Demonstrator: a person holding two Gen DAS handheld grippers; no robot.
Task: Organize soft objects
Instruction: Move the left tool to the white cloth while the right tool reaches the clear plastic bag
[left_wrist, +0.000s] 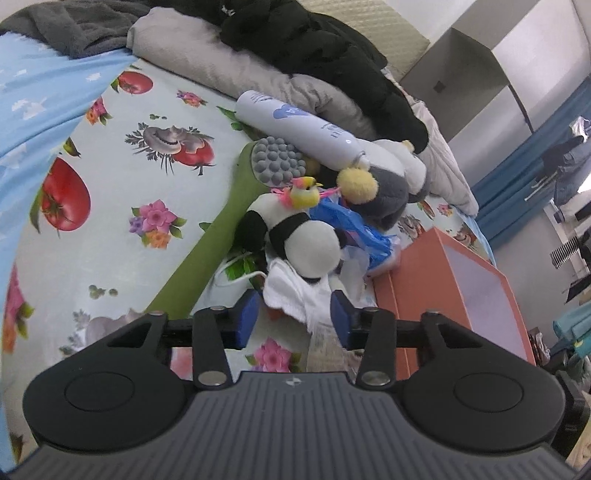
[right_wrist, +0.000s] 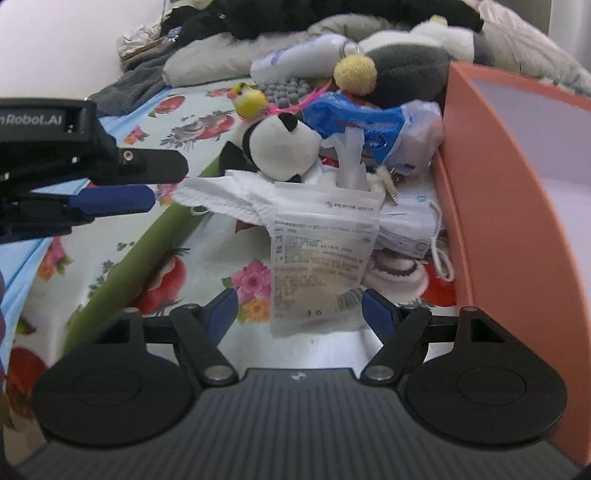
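A pile of soft things lies on a floral bedsheet (left_wrist: 110, 177). A black and white panda plush (left_wrist: 310, 243) (right_wrist: 277, 147) rests on a white face mask (left_wrist: 291, 295) (right_wrist: 236, 199). Behind it are a small yellow bird toy (left_wrist: 304, 194) (right_wrist: 249, 98), a blue plastic bag (left_wrist: 354, 229) (right_wrist: 354, 118) and a grey plush with a yellow pompom (left_wrist: 384, 188) (right_wrist: 406, 70). My left gripper (left_wrist: 295, 317) is open just before the mask; it also shows in the right wrist view (right_wrist: 118, 195). My right gripper (right_wrist: 299, 314) is open around the end of a clear mask packet (right_wrist: 321, 258).
An orange box (left_wrist: 443, 280) (right_wrist: 498, 221) stands open at the right of the pile. A green massage hammer with a grey knobbed head (left_wrist: 236, 206) (right_wrist: 147, 243) lies at the left. A white bottle (left_wrist: 295, 122), grey pillow (left_wrist: 221, 66) and black clothes (left_wrist: 314, 48) lie behind.
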